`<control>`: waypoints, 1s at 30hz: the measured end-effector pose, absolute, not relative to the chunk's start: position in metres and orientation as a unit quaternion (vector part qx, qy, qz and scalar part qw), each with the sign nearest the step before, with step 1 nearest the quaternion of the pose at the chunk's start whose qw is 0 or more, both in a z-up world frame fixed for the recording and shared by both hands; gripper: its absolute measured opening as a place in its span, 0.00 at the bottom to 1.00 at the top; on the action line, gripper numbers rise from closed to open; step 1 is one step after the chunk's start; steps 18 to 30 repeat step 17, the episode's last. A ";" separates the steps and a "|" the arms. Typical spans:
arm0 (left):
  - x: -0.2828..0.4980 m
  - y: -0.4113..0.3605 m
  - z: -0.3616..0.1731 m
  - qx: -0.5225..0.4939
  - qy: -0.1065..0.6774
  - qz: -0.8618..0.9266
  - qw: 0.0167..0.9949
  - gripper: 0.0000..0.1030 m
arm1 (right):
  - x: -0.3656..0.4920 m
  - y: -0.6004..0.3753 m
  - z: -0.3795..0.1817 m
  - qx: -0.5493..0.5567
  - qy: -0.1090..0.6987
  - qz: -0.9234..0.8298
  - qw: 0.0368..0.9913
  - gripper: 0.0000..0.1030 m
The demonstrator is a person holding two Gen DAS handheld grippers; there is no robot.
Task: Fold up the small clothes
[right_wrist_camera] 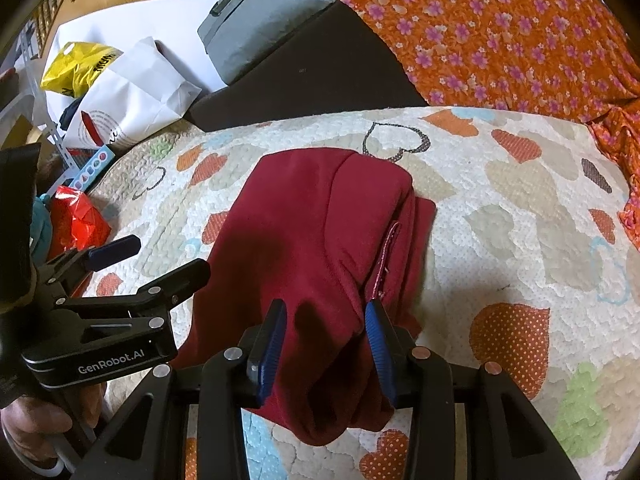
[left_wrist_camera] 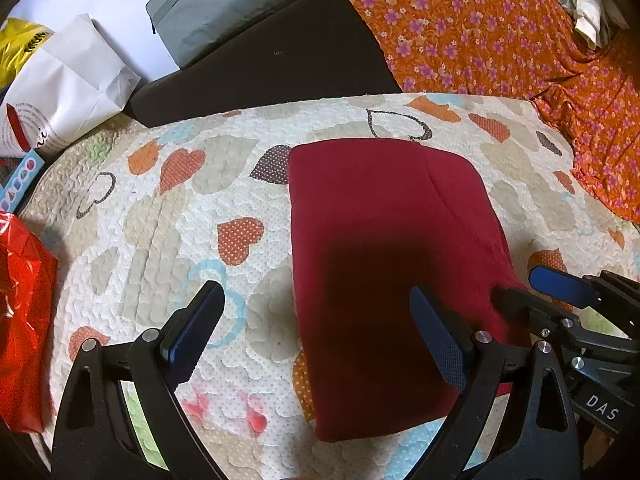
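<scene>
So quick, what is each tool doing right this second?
Left tool: open wide, holding nothing, one finger over the red garment.
Right tool: partly closed around a bunch of the garment; a firm grip cannot be told.

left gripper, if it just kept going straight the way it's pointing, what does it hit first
Most likely the heart-print quilt, right at the left edge of the folded red garment. The left gripper is open and tilted downward; depth is unclear, so it might clip the garment first.

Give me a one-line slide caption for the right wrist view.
Right gripper pinches the near edge of a folded maroon garment on a heart-print quilt, left gripper open alongside.
</scene>
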State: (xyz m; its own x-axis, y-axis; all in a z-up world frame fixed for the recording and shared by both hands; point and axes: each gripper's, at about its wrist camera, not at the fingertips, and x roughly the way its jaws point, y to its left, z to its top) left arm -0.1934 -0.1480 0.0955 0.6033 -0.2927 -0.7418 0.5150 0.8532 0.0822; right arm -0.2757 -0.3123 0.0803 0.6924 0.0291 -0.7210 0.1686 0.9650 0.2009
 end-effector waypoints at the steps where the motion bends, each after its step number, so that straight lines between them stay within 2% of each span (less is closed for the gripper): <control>1: -0.193 -0.148 0.096 0.145 0.382 -0.228 0.884 0.91 | -0.275 -0.312 0.080 0.125 0.391 -0.038 0.911 0.38; 30: -0.193 -0.148 0.096 0.140 0.380 -0.236 0.884 0.91 | -0.274 -0.314 0.078 0.133 0.395 -0.037 0.908 0.38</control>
